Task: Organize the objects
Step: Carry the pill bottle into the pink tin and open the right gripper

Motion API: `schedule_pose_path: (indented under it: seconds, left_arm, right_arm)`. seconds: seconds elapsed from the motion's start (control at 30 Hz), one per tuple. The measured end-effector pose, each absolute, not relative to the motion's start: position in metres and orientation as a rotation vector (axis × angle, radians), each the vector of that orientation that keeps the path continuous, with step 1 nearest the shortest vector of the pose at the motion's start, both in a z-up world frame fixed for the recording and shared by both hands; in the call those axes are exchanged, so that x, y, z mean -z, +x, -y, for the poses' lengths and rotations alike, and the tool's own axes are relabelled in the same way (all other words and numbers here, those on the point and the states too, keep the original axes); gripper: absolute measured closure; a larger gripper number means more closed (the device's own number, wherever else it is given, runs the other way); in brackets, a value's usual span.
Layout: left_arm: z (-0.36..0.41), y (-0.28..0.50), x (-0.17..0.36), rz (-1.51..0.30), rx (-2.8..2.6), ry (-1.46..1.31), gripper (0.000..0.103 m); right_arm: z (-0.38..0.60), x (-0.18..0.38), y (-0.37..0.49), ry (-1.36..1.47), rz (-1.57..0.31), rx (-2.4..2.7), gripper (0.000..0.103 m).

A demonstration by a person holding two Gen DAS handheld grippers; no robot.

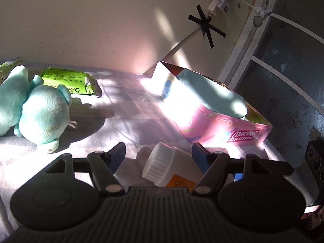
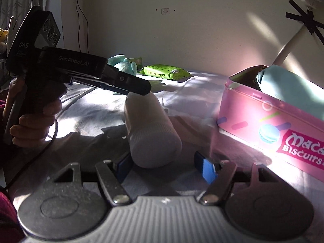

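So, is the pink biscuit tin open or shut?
Open: the tin has no lid on; a teal bundle sticks out above its rim.

Left gripper [image 2: 139, 90]: black body, "GenRobot.AI" lettering, blue pads [image 1: 118, 158]. Hand [image 2: 34, 125]; dark red sleeve [image 2: 8, 218].

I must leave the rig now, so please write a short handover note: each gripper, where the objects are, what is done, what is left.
Left gripper: the white plastic bottle with ribbed cap and orange label sits between its fingers; whether it is firmly gripped cannot be told.
Right gripper: open, jaws either side of the bottle's cap end, one pad clear of it.
Pink biscuit tin: open, on the pale sheet.
Done: a pale blue soft roll lies in the tin.
Left, probably: the bottle, plus the teal plush toy and the green wipes pack, both on the sheet outside the tin.
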State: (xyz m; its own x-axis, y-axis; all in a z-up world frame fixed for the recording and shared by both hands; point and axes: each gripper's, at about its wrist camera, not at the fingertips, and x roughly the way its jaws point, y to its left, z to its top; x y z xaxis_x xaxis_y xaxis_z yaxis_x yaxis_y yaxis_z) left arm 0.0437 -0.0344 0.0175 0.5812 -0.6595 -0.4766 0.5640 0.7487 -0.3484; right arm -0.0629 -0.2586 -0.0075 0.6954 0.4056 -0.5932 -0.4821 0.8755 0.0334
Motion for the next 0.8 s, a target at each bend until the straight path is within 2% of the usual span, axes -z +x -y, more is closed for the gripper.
schedule_pose_path:
  seconds: [0.13,0.2,0.37,0.63,0.8]
  left_arm:
    - [0.046,0.042,-0.014,-0.661,0.767,-0.169,0.028]
    - [0.052,0.041,-0.014,-0.668,0.770,-0.171,0.028]
    - [0.064,0.040,-0.040,-0.626,0.780,-0.174,0.032]
    - [0.136,0.055,-0.112,-0.421,0.880,-0.048,0.031]
    - [0.185,0.086,-0.110,-0.428,0.894,-0.012,0.030]
  right_arm:
    - [0.255,0.012,-0.061,-0.127,-0.628,-0.519,0.036]
    - [0.252,0.012,-0.061,-0.130,-0.618,-0.542,0.049]
    - [0.260,0.006,-0.064,-0.104,-0.578,-0.500,0.050]
    - [0.309,-0.049,-0.054,-0.111,-0.388,-0.353,0.050]
    - [0.340,-0.050,-0.023,-0.129,-0.390,-0.255,0.049]
